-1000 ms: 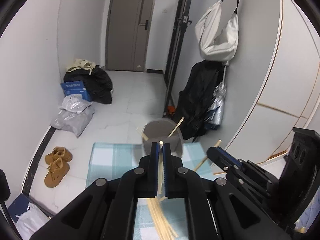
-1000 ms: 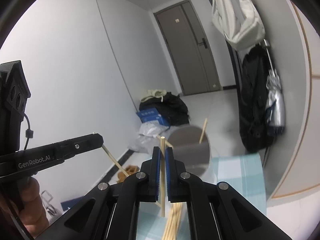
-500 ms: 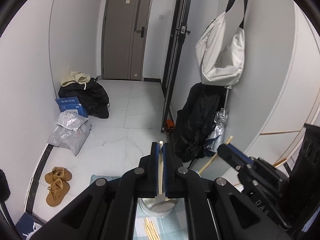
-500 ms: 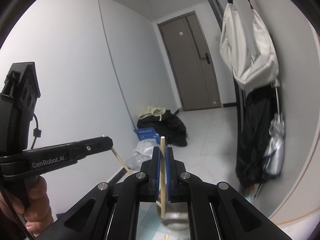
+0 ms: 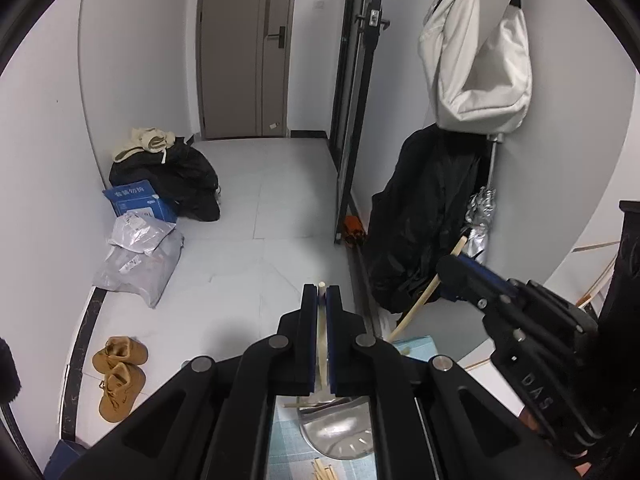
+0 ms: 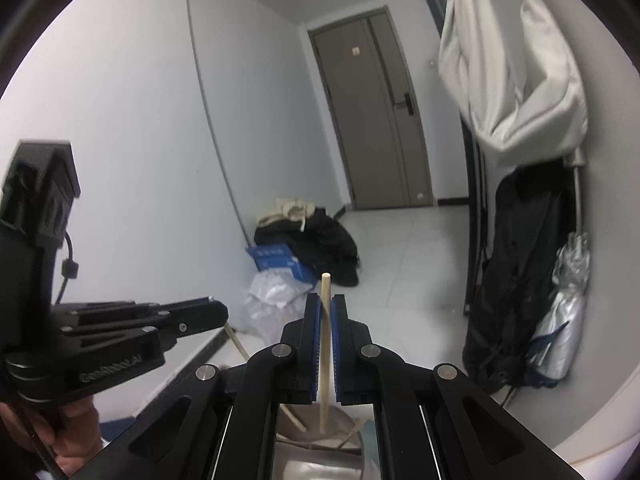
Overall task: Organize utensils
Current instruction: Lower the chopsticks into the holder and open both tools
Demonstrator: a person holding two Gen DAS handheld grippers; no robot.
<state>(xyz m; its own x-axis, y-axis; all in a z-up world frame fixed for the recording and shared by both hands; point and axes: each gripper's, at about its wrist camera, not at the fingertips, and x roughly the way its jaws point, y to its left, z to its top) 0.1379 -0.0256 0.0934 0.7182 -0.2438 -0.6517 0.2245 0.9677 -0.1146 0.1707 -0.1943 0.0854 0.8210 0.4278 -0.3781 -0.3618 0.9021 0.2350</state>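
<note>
Left gripper [image 5: 321, 300]: jaws clenched on pale wooden chopstick [image 5: 320, 332]. Right gripper [image 6: 326, 308]: likewise, second chopstick [image 6: 325, 344], above round metal cup [image 6: 320, 436].

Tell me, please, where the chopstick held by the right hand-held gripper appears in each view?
Left wrist view: slanting at right of centre, chopstick clamped in the right hand-held gripper.
Right wrist view: upright at bottom centre, between the blue pads.
Shared landmark: the white bag hanging on the wall.
</note>
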